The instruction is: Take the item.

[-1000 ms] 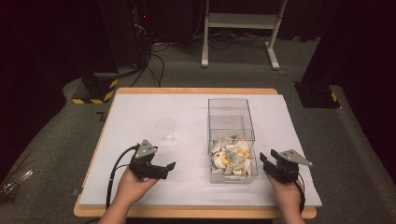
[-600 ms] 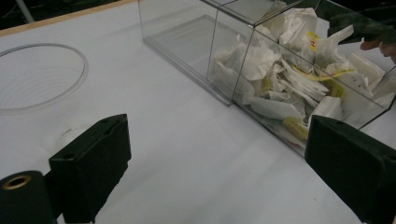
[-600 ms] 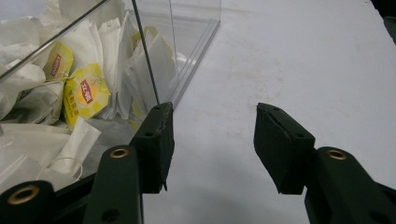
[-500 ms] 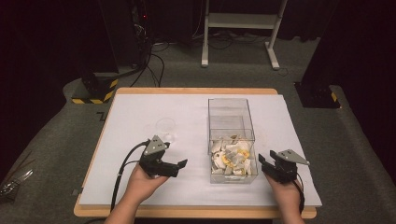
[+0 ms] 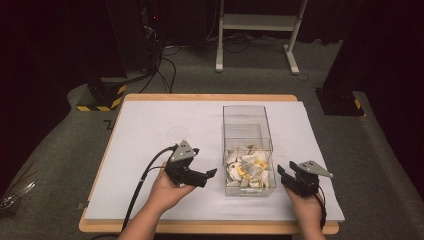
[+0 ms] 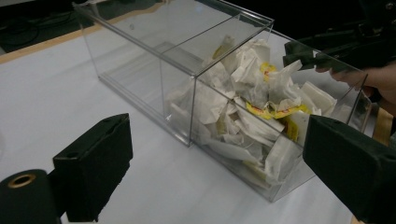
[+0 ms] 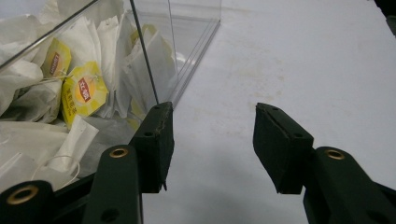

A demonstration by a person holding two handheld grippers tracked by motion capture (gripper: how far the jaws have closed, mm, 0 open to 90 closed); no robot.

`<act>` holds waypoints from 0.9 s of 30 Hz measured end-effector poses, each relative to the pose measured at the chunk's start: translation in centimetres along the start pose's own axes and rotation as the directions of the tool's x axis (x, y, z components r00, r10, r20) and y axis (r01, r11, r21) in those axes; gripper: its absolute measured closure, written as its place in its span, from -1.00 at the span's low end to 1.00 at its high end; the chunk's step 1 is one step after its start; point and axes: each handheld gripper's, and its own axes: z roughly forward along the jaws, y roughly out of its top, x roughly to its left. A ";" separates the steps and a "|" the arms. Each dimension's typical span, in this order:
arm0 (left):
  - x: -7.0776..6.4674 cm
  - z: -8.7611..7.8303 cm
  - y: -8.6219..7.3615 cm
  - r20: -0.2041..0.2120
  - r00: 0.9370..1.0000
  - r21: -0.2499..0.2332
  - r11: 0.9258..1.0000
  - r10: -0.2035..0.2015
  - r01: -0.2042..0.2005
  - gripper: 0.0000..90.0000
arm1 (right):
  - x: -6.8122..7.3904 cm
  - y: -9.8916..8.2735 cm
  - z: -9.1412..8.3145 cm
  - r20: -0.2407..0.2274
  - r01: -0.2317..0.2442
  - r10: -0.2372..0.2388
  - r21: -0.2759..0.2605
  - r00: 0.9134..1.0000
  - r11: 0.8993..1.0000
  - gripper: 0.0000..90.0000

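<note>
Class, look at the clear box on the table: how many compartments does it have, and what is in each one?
2. The near compartment, between the two tongs, is heaped with tea bags. The far compartment, behind the divider, looks empty.

The white tabletop point(image 5: 150, 125) sits on a wooden board whose edge point(image 5: 210, 97) shows along the far side. A faint circular mark point(image 5: 177, 134) lies on the white surface. Grey carpet point(image 5: 60, 150) surrounds the table. Behind it stand a white metal frame point(image 5: 257, 30), a yellow-and-black striped base point(image 5: 102, 100) and black cables point(image 5: 162, 65).
</note>
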 end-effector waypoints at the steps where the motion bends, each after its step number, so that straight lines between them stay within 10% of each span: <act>1: -0.2 0.2 0.2 0.006 1.000 -0.001 1.000 0.010 -0.010 -0.80 | -0.1 0.0 0.0 0.000 -0.001 0.001 0.001 1.000 1.000 0.08; 27: -4.9 6.8 3.7 0.138 0.985 0.049 0.993 0.099 -0.107 -0.60 | -0.3 -0.3 0.0 0.001 -0.012 0.012 0.006 1.000 1.000 0.10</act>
